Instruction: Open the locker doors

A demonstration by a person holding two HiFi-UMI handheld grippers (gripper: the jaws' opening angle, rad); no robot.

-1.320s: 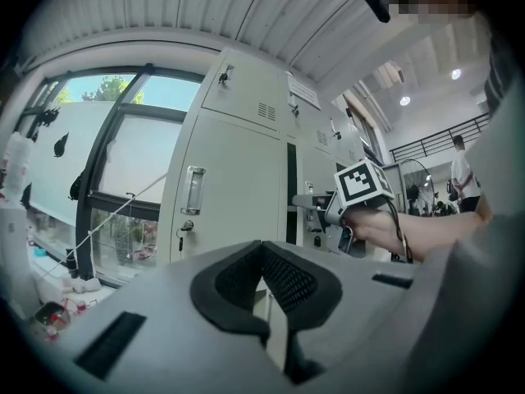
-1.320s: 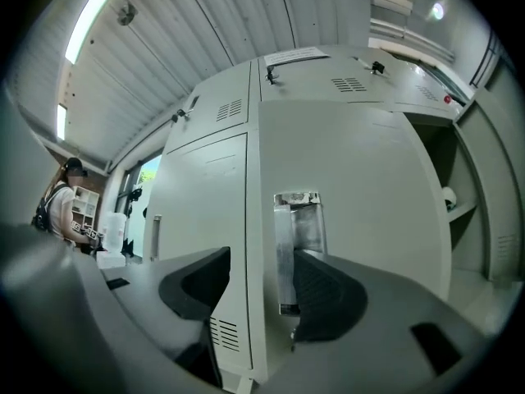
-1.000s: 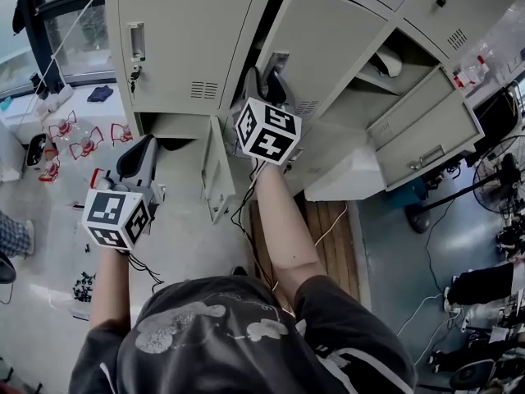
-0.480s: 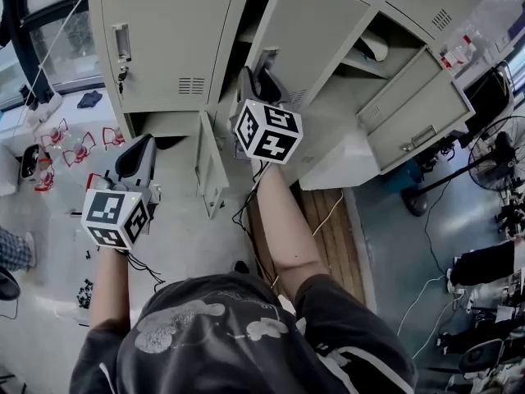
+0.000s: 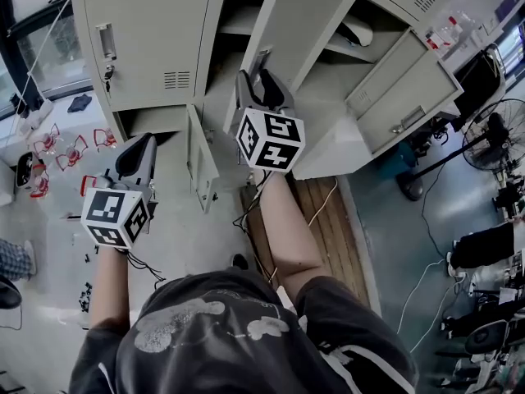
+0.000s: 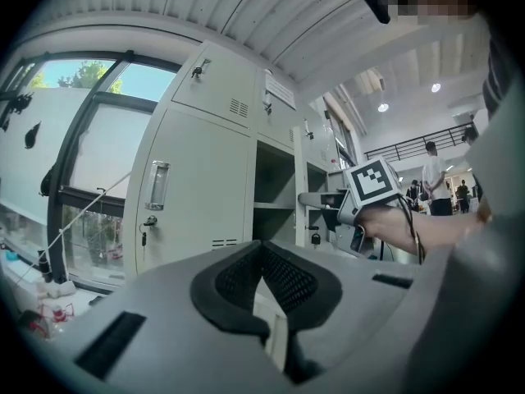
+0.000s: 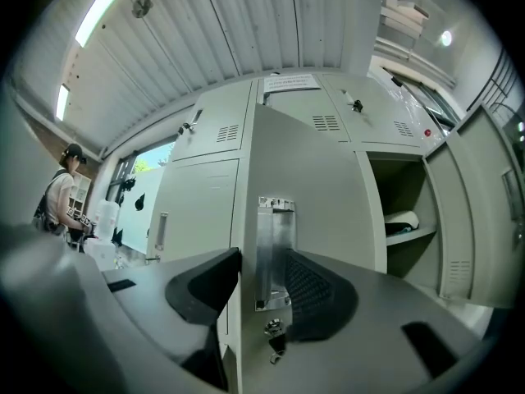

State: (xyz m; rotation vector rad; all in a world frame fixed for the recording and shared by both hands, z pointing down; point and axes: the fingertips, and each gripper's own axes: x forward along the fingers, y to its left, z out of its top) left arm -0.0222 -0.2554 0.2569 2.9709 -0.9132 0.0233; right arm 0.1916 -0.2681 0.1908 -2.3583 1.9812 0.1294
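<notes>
Now fingers [image 7: 316, 294] of R gripper [image 7: 261, 261], just opening, loosely straddle the metal handle [image 7: 273, 245] on the swung-out locker door [image 7: 303, 179], not pinching it; L gripper [image 6: 262, 249] sits apart, fingers closed & empty.

1. A pale grey floor [image 5: 189, 228] runs underfoot; a slatted wooden board [image 5: 328, 220] lies on it near the centre, with loose cables [image 5: 422, 281] trailing to the right.
2. A standing fan [image 5: 492, 134] is at the far right.
3. Dark-framed windows [image 6: 82, 138] fill the left wall, with daylight and trees beyond.
4. Overhead, a ribbed ceiling [image 6: 205, 6] carries round lights [image 6: 383, 107] and a strip light [image 7: 102, 6].
</notes>
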